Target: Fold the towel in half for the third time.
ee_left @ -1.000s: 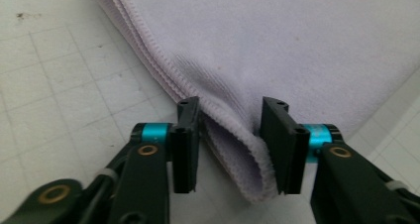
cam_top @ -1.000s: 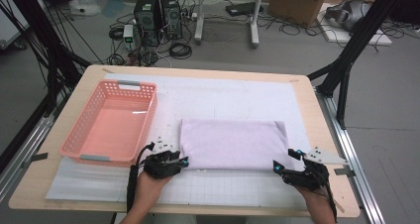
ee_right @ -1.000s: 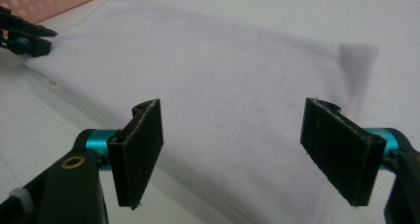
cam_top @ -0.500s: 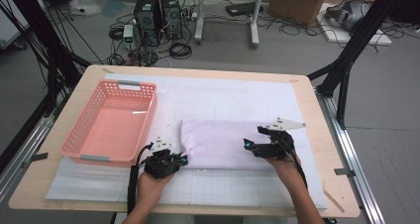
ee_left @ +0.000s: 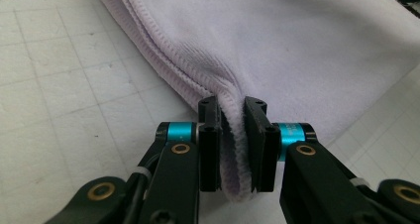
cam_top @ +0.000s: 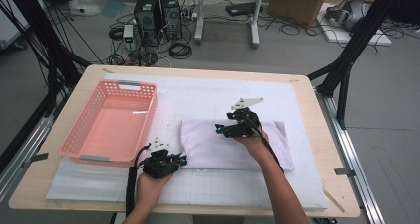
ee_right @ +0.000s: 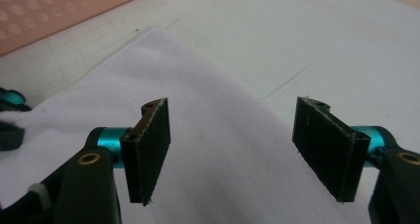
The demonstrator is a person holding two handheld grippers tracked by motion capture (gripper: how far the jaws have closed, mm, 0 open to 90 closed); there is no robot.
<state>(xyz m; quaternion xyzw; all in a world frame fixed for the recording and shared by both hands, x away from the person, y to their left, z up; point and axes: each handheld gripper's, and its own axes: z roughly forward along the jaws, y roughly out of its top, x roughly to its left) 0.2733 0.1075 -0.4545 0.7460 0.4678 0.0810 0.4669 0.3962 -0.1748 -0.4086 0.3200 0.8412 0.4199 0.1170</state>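
High view: lilac towel lay folded mid-mat, right of pink basket. Left gripper pinched its near-left corner hem tight; right gripper hung over the middle w/ jaws spread wide, nothing held. Best move imo: right picks the far edge, left keeps layers aligned. Basket sat close by; no obstruction btw.

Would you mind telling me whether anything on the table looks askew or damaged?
Nothing stands out. The folded lilac cloth lies flat and intact on the white gridded mat, its corner pinched by the left tongs; the empty pink plastic basket sits squarely.
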